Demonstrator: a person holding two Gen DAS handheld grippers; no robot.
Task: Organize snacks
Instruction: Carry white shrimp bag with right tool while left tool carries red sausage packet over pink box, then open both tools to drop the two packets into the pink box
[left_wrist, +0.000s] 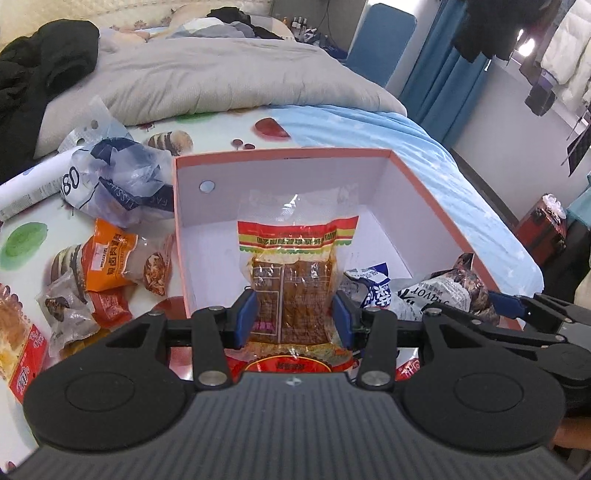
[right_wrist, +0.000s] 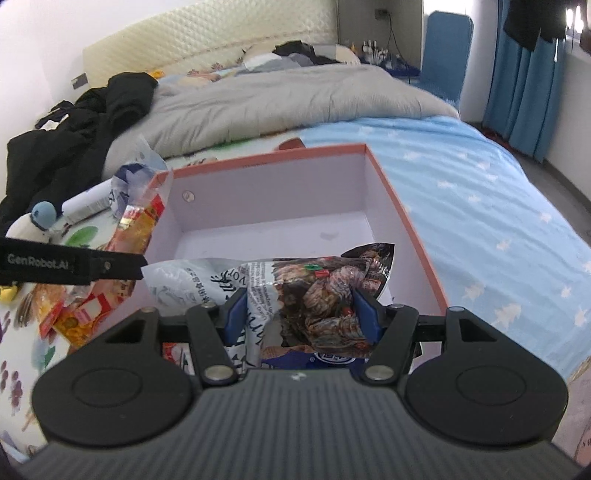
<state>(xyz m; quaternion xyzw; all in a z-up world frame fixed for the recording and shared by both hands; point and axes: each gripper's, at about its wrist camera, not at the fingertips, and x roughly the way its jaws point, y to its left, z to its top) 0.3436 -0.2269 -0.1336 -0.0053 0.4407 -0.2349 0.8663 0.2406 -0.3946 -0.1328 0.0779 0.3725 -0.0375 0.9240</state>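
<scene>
Over the box (left_wrist: 436, 206), my left gripper (left_wrist: 295, 321) clamps a clear snack pack (left_wrist: 295, 266); my right gripper (right_wrist: 301, 314) pinches a crumpled snack bag (right_wrist: 314, 295).

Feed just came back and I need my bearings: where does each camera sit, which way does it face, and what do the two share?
Left wrist: rides the left gripper, facing the pink box; shut on a clear snack pack; right gripper shows at right.
Right wrist: rides the right gripper, shut on a dark snack bag; left gripper arm at left.
Shared: box, grey duvet.
</scene>
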